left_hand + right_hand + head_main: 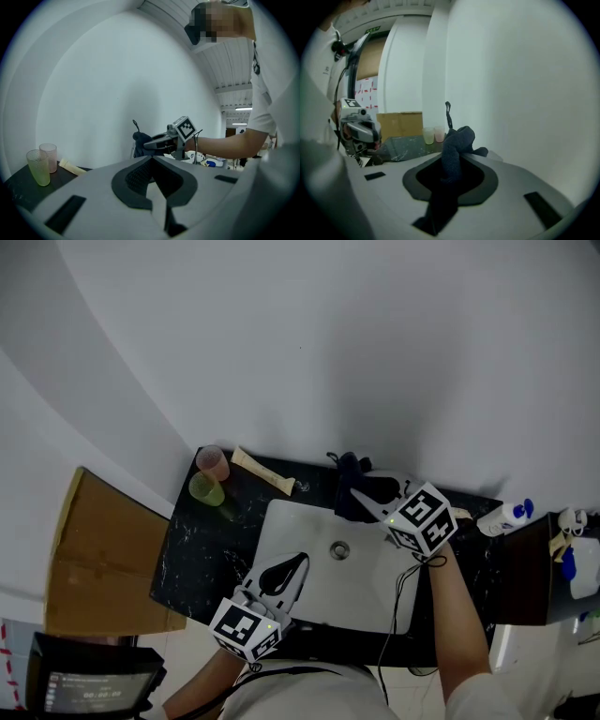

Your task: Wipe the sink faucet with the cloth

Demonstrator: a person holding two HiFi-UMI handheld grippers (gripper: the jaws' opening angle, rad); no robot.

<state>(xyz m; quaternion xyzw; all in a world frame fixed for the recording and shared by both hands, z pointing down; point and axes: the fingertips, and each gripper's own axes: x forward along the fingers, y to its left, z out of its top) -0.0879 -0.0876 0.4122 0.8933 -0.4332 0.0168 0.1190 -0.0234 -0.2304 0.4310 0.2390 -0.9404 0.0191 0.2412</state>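
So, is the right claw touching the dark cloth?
Touching. The right gripper view shows the dark cloth pinched between the jaws of the right claw, with the rest bunching out past them.

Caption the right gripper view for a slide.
Right gripper clamps a dark blue cloth; a cardboard box stands beyond.

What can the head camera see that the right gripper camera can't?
Only the head view shows the white sink basin, its round metal drain and a white bottle with a blue cap. Only the right gripper view shows the slatted white ceiling. Both show the dark blue cloth pinched in the right tongs, plus the green plastic cup and pink plastic cup.
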